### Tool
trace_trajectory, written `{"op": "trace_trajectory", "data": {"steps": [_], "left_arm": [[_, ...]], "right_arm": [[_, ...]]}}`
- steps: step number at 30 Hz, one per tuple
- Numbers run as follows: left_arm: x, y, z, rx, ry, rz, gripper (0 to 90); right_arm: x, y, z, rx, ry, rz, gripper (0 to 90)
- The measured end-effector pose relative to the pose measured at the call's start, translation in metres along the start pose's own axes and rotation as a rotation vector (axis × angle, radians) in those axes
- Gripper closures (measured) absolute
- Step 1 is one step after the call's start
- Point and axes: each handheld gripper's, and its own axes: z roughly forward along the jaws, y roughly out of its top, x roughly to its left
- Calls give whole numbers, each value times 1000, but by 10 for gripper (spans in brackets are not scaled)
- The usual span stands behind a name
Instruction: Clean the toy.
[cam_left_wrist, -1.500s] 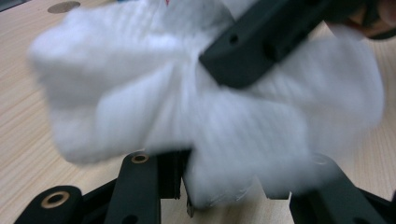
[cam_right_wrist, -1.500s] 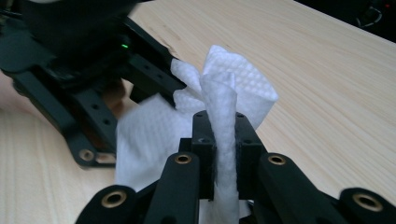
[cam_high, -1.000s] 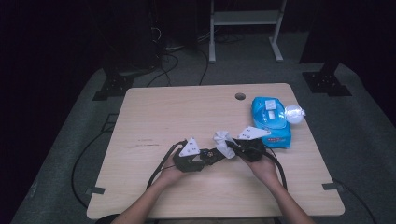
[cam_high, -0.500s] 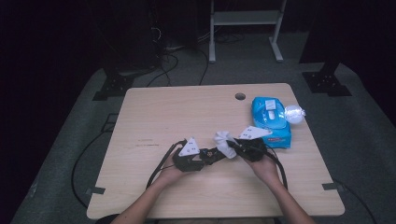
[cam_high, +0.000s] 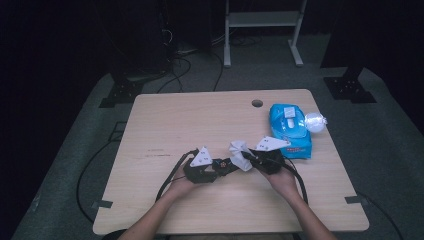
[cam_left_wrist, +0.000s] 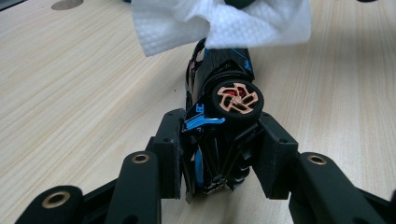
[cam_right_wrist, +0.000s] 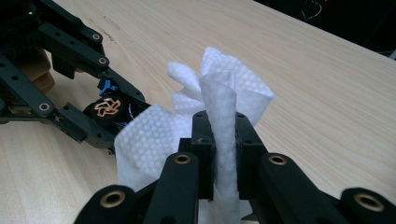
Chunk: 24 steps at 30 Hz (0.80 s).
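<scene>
- The room is dark; a grey floor mat (cam_high: 75, 165) lies under the desk, with black cables (cam_high: 185, 65) and a white metal stand (cam_high: 262, 22) behind it.
- The desk (cam_high: 190, 120) is pale wood with a round cable hole (cam_high: 257, 103) near its far edge.
- A blue pack of wipes (cam_high: 289, 131) lies flat at the desk's right side, a small clear round thing (cam_high: 315, 121) just beside it at the edge.
- The person's forearms come in from the near edge, and the two hands meet at the middle of the desk's near half.
- The left tongs (cam_left_wrist: 219, 154) pinch a black toy car (cam_left_wrist: 219, 98) with blue trim and a copper-coloured wheel, held just above the desk.
- The right tongs (cam_right_wrist: 218, 154) are pressed together on a white wipe (cam_right_wrist: 219, 107), which stands up crumpled between the jaws.
- In the left gripper view the wipe drapes over the far end of the car, touching it.
- Against the earlier frames, hands, tongs, car and wipe sit in nearly the same place; the pack and the round thing have not moved.
</scene>
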Motion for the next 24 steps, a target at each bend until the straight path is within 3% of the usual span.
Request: {"op": "trace_trajectory", "data": {"steps": [3,6,9,14,17,19,21,24], "left_arm": [[0,0,0,-3,-2,-1,579],[1,0,1,-6,-4,-3,579],[1,0,1,-4,-7,-4,579],[1,0,1,-1,-12,-3,578],[0,0,3,11,-10,5,572],[1,0,3,16,-9,3,568],[1,0,3,17,-7,7,571],[1,0,3,16,-7,6,574]], "right_arm": [[-9,-1,-5,13,-37,-1,813],[-18,-3,-10,9,-40,42,810],[-20,-3,-11,9,-42,50,811],[-12,-3,-5,3,14,74,814],[0,0,0,-6,35,51,815],[4,1,3,-16,77,56,815],[8,3,4,-11,70,32,815],[3,3,3,-9,62,48,814]]}}
